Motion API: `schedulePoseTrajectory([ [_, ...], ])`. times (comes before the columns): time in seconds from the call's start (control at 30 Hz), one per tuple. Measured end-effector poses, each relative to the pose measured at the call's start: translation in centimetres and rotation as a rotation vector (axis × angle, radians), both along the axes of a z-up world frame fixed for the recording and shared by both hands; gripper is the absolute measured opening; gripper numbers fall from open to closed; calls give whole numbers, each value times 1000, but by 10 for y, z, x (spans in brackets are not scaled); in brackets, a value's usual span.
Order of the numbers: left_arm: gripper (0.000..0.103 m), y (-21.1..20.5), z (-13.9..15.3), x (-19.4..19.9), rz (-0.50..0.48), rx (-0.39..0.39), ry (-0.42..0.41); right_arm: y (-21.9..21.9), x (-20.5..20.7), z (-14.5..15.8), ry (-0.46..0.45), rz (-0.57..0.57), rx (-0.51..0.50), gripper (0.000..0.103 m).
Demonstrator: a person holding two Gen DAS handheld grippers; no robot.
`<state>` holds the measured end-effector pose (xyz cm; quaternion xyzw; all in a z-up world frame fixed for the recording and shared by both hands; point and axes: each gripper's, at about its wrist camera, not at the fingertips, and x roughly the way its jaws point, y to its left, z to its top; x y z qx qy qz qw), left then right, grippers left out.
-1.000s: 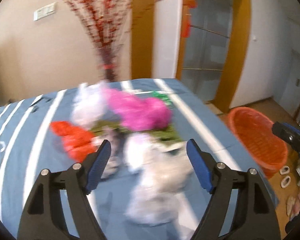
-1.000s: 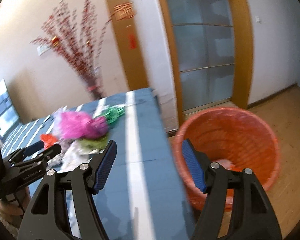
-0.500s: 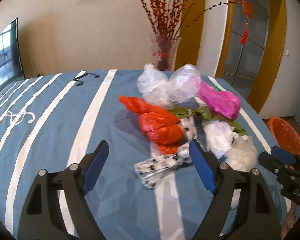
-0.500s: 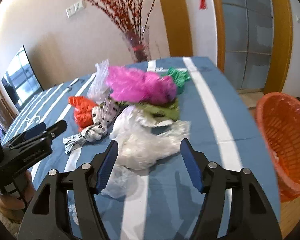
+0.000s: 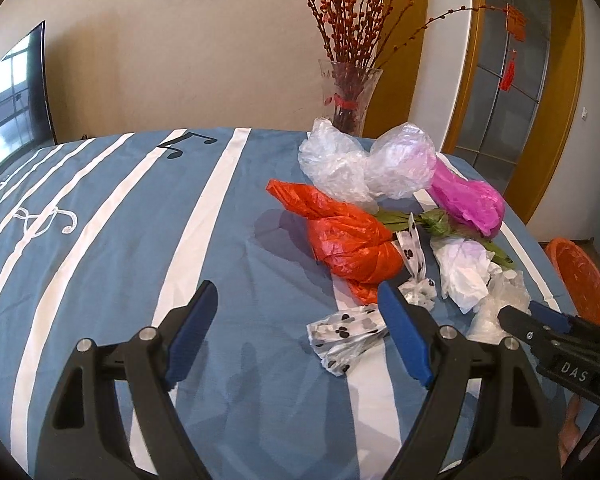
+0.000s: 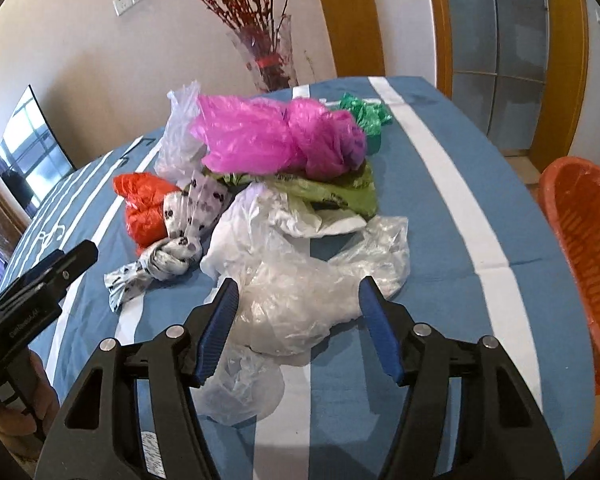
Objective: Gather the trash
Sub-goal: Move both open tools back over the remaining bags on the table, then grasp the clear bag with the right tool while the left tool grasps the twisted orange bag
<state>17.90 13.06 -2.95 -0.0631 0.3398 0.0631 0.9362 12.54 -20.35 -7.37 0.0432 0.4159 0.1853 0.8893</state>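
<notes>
A pile of crumpled plastic bags lies on the blue striped tablecloth [image 5: 112,240]. It holds a pink bag [image 6: 276,140], an orange bag [image 5: 348,240], a paw-print bag [image 5: 346,332], a white bag [image 6: 252,232] and a clear bag [image 6: 300,304]. My right gripper [image 6: 299,286] is low over the clear bag, which sits between its fingers. Its jaws are closing, and the pads do not press the bag. My left gripper [image 5: 296,296] stands open over bare cloth, the paw-print bag just beside its right finger. An orange basket [image 6: 580,248] stands beside the table on the right.
A glass vase [image 5: 350,96] of red branches stands behind the table's far edge. A green bag [image 6: 332,192] and green foil [image 6: 364,116] lie in the pile. A TV [image 5: 16,92] is at the left wall. The table's edge drops off on the right toward the basket.
Both views have swung left, from the basket side toward the pile. The right gripper came down over the clear bag and its jaws narrowed. The left gripper settled near the paw-print bag.
</notes>
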Motion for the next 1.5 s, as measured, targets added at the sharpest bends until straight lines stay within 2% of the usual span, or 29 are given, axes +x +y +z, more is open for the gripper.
schedulePoseTrajectory([
  [0.2, 81, -4, -2, 3, -11, -2, 12, 2, -4, -1, 7, 37, 2, 32],
  [0.53, 81, -9, 1, 15, -11, -15, 27, -19, -15, 10, -34, 9, -1, 9],
  [0.7, 79, -7, 6, 37, 1, -42, 36, -39, -16, 13, -57, -34, -15, 7],
  [1.0, 66, -7, -7, 84, 1, -99, 121, -61, -20, 15, -72, -65, -27, 6],
  [1.07, 62, -6, -14, 90, -7, -126, 141, -63, -21, 14, -68, -67, -26, 6],
  [1.1, 55, -5, -17, 91, -17, -148, 144, -64, -20, 14, -66, -67, -26, 6],
  [1.13, 45, -5, -18, 92, -28, -168, 140, -65, -20, 13, -65, -68, -26, 6],
  [1.23, 36, -8, -15, 87, -44, -176, 114, -68, -21, 14, -68, -74, -19, 6],
  [1.5, 33, 2, 1, 66, -26, -169, 65, -81, -26, 30, -107, -94, 7, 6],
])
